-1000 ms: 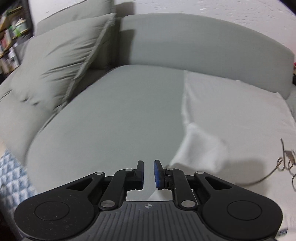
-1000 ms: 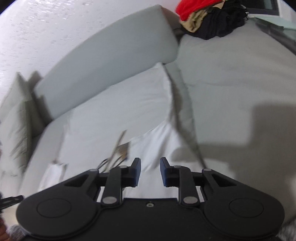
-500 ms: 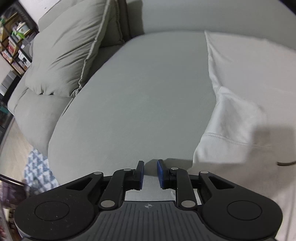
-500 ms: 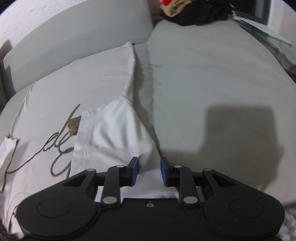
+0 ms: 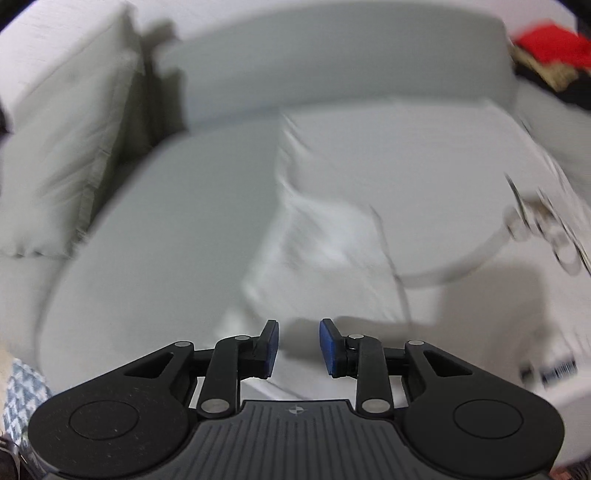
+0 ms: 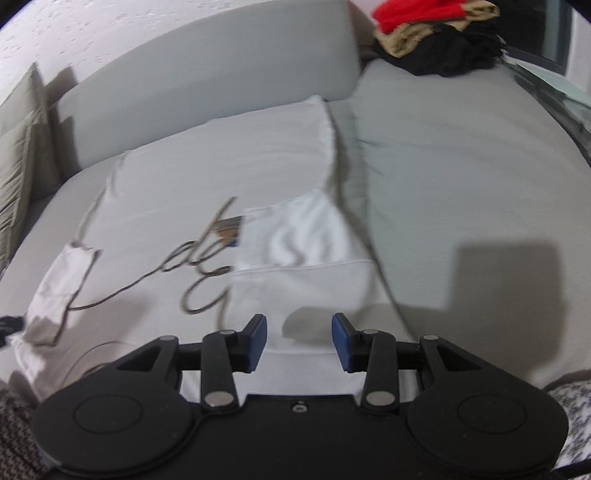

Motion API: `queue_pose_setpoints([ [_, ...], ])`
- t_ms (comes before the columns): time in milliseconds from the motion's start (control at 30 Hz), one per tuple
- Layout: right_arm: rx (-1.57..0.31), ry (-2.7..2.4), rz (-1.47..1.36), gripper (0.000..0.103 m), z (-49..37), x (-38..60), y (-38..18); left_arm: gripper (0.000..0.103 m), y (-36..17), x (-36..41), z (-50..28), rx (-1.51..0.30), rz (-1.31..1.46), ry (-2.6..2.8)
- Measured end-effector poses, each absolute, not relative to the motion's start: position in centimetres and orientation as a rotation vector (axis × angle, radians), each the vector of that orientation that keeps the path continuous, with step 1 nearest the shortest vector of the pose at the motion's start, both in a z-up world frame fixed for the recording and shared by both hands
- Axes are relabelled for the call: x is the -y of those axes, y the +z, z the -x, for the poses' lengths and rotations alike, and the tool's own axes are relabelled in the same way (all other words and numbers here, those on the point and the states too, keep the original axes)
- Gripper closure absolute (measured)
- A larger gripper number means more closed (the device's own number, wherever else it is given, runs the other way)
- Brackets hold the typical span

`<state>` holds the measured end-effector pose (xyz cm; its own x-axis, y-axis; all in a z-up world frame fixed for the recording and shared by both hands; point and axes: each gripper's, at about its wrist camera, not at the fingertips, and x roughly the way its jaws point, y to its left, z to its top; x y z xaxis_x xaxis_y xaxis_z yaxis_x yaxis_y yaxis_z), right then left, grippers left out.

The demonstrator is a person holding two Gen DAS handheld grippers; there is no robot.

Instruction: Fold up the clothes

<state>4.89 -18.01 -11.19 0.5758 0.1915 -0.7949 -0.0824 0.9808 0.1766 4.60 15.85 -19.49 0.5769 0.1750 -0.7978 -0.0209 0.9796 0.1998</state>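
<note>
A white T-shirt (image 6: 207, 206) of soft knit cloth lies spread flat on the grey sofa (image 6: 461, 177), its hem toward the padded backrest (image 6: 207, 85) and its collar end toward the front edge of the seat. Dark cursive script (image 6: 199, 258) runs across the chest in thin looping strokes. Both short sleeves are folded inward onto the body: the right sleeve (image 6: 299, 236) forms a rumpled trapezoid with a stitched hem line, lying beside the seam between two seat cushions; the other sleeve (image 6: 61, 284) is a smaller flap near the shirt's opposite side.

The left hand-held gripper (image 5: 297, 349) hangs over the shirt's edge near the front of the seat, its black linkage arms ending in blue-faced pads (image 5: 271, 347) that stand apart with nothing between them. This view is smeared by motion, so the cloth folds below it read only as pale streaks. The right hand-held gripper (image 6: 298, 341) hovers above the cloth just in front of the right sleeve, its pads also spread wide and empty, casting a blocky shadow on the smooth grey upholstery.

A plump, creased grey cushion (image 5: 62, 147) leans in the sofa's left corner. At the far right corner a heap of clothes (image 6: 436, 33) in red, tan and black sits crumpled behind the backrest's end.
</note>
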Motion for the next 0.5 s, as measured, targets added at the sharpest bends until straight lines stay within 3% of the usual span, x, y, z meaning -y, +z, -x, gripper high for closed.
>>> queue_pose_setpoints([
  [67,-0.941,0.19,-0.125,0.064,-4.3,17.4,-10.8,0.081,-20.1,-14.5,-4.0,-0.971,-0.216,0.083],
  [267,-0.966,0.256,-0.194,0.064,-3.2,17.2,-10.2,0.076,-19.2,-11.9,0.5,-0.938,-0.204,-0.042],
  [333,-0.998,0.33,-0.224,0.073,-2.9,16.8,-10.5,0.076,-18.6,-11.7,1.5,-0.921,-0.142,-0.076],
  [367,-1.01,0.374,-0.233,0.084,-2.9,16.4,-10.7,0.075,-18.4,-11.5,1.9,-0.91,-0.116,-0.086],
  [500,-1.034,0.412,-0.183,0.087,-2.5,14.1,-11.8,0.076,-18.5,-10.6,1.1,-0.899,-0.111,-0.083],
])
